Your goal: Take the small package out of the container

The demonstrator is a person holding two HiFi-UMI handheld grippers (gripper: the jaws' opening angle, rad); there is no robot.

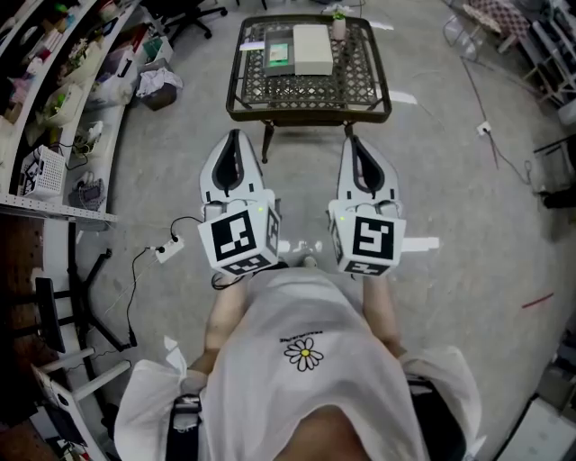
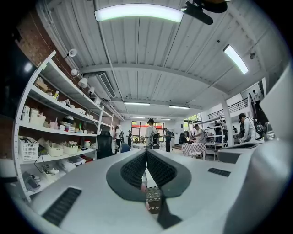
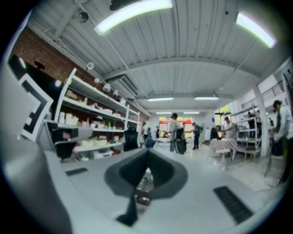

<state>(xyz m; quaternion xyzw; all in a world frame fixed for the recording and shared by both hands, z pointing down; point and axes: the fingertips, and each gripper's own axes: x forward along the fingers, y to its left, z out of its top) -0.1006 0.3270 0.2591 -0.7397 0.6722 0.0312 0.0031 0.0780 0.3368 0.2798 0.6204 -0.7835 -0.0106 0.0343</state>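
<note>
**Both grippers empty and well short of the desk; the reach is the risk**

The left gripper (image 1: 236, 137) and the right gripper (image 1: 351, 140) are clenched with nothing between the jaws. Each gripper's own view shows its dark pads meeting at the tip, with only the room beyond them. Both are held side by side in front of the person, pointing at the low lattice desk (image 1: 364, 85), and neither is over it yet.

The main danger, as I judge it, is arriving with the jaws pressed together. A gripper that comes down like that would push the target across the lattice top or off its edge instead of picking it up. A second danger is taking the wrong thing. On the far part of the desk a white oblong container (image 1: 312, 49) lies just beside a flat green-and-white small package (image 1: 277, 54). From this height I cannot tell whether the package sits inside something or only next to it. A small pot (image 1: 338, 25) stands close behind the container and could be knocked over by a long reach. On the floor to the left, a power strip (image 1: 168, 250) and its cable lie near the person's feet and could catch a step forward.

The package lies flat, with its long axis running away from the person, parallel to the container. Its short sides face the grippers and the far rim, so a grip across its width looks the natural one.
</note>
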